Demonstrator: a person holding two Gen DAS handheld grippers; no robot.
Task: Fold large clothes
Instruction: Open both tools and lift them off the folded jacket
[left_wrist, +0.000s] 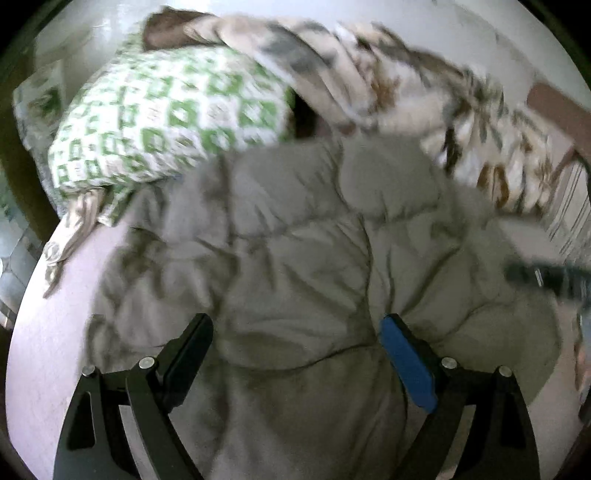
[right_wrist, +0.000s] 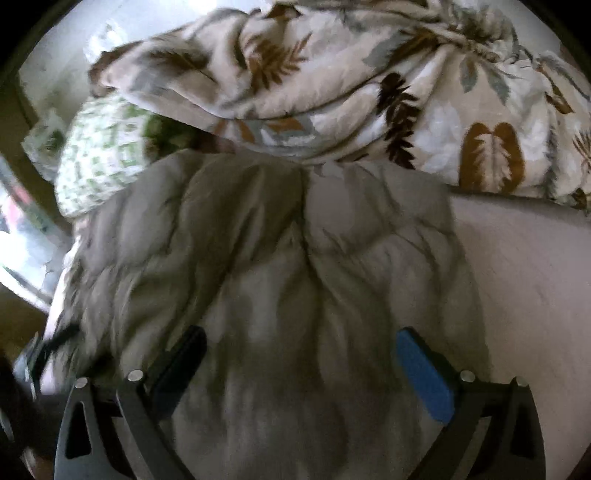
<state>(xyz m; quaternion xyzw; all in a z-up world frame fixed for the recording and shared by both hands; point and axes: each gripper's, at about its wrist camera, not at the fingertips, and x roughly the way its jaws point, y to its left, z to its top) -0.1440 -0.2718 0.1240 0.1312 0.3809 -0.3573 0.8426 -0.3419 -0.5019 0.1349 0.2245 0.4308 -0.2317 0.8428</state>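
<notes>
Left wrist view: left gripper (left_wrist: 297, 349) hangs spread wide over the grey padded jacket (left_wrist: 288, 258). Right gripper (right_wrist: 301, 373) gapes too, gripping nothing.

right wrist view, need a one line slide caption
Open right gripper above a grey puffy jacket on a bed, leaf-print duvet behind.

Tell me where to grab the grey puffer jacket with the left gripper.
Pinch a raised quilted ridge of the grey puffer jacket just ahead of the open left gripper, coming straight down from above. The jacket lies flat on the bed, so only puffed folds offer something to bite.
</notes>
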